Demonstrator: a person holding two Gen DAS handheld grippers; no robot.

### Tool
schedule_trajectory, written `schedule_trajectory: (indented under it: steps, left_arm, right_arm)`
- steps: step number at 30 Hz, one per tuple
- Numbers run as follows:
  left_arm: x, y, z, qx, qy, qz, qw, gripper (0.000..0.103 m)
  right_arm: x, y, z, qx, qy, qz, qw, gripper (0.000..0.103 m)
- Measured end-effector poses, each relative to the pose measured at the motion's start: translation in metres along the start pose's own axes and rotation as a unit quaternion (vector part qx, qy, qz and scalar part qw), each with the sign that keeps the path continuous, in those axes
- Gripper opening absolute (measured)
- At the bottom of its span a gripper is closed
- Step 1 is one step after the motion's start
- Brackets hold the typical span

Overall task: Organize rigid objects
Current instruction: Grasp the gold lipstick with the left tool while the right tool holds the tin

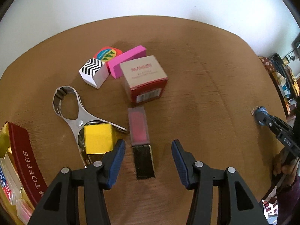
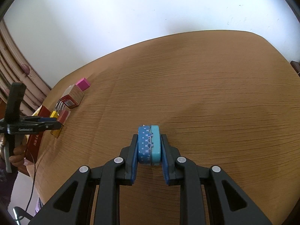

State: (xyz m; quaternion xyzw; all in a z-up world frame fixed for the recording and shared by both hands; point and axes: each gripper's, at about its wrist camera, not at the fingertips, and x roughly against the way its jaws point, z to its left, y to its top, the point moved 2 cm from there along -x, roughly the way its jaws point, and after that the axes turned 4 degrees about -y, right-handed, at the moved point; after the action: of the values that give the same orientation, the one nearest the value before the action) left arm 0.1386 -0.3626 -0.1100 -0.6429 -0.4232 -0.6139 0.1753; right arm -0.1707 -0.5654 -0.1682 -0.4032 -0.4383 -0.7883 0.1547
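My left gripper (image 1: 148,150) is open and empty, its fingers on either side of a pink lipstick (image 1: 141,140) lying on the brown table (image 1: 215,86). Left of it lie a yellow block (image 1: 98,138) and a metal clamp (image 1: 75,112). Farther back are a beige-and-red box (image 1: 145,80), a pink block (image 1: 127,61), a zigzag-patterned box (image 1: 93,71) and a round colourful piece (image 1: 107,53). My right gripper (image 2: 149,146) is shut on a small blue tin (image 2: 149,144) held on edge on the table; it also shows in the left wrist view (image 1: 261,112).
An open toffee tin (image 1: 20,161) with small packets stands at the table's left edge. The same group of objects shows far left in the right wrist view (image 2: 73,97). A curtain (image 2: 15,60) hangs beyond the table's left side. Cluttered shelves (image 1: 285,82) stand right.
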Motion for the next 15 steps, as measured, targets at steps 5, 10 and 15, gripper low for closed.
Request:
schedule_trajectory:
  steps: [5, 10, 15]
  left_arm:
    - [-0.01, 0.0, 0.006, 0.016, -0.001, -0.001, 0.9999, 0.038]
    - [-0.004, -0.008, 0.017, 0.052, 0.001, -0.015, 0.9986, 0.02]
    - [0.017, -0.042, 0.012, 0.094, -0.04, -0.034, 0.9942, 0.02]
  right_arm:
    - [0.0, 0.0, -0.002, -0.001, 0.002, -0.001, 1.0, 0.02]
    - [0.0, 0.0, -0.001, 0.003, -0.002, -0.001, 1.0, 0.02]
    - [0.0, -0.001, 0.005, 0.01, -0.014, -0.001, 1.0, 0.02]
